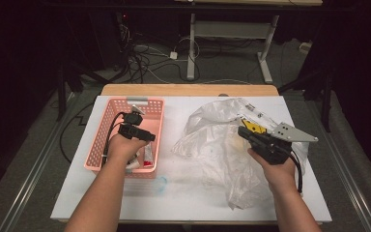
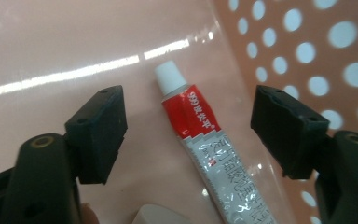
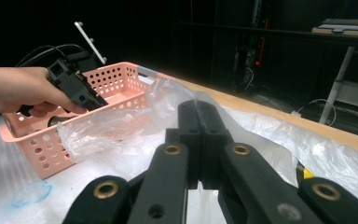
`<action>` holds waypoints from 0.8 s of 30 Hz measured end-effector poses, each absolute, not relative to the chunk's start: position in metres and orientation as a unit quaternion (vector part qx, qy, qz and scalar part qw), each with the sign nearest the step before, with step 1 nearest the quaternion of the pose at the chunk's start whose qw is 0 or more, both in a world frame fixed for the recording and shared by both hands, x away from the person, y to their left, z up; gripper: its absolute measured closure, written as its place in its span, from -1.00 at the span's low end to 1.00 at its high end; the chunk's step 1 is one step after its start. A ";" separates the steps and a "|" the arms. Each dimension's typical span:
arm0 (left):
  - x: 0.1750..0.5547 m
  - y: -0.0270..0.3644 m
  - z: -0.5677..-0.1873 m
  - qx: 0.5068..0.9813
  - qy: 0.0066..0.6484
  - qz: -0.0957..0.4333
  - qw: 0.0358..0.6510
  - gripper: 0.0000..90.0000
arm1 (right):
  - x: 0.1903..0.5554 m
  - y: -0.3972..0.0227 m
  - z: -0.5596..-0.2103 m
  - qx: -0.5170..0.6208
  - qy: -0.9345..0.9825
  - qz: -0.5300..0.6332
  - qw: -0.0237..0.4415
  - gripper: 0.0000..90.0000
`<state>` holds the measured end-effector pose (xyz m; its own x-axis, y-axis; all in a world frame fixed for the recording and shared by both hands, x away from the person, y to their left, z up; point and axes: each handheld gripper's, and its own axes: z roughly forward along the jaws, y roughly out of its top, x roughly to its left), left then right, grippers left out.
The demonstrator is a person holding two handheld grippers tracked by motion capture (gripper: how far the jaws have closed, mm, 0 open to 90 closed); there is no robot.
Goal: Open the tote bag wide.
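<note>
Here, nearest the person, the right claw (image 1: 245, 132) is clenched on a fold of the clear plastic bag (image 1: 212, 140) at about three o'clock on the white surface (image 1: 183, 193); that thin film could slip or tear if tugged. Farther off at nine o'clock, the left claw (image 2: 189, 126) stands released inside the pink basket (image 1: 107, 135), its pads either side of the red-and-white tube (image 2: 200, 140) without touching. The tube lies slanted between them, so the pads may catch it off-centre and skid it against the basket wall.

The tube's (image 2: 205, 144) lower end is cut off.
</note>
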<state>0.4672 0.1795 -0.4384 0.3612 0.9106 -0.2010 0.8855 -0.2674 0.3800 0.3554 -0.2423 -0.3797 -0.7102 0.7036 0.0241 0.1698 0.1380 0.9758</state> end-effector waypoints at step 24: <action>0.468 0.156 -0.447 0.818 0.550 0.045 0.162 0.11 | 0.355 -0.243 -0.380 0.304 0.719 0.581 0.231 1.00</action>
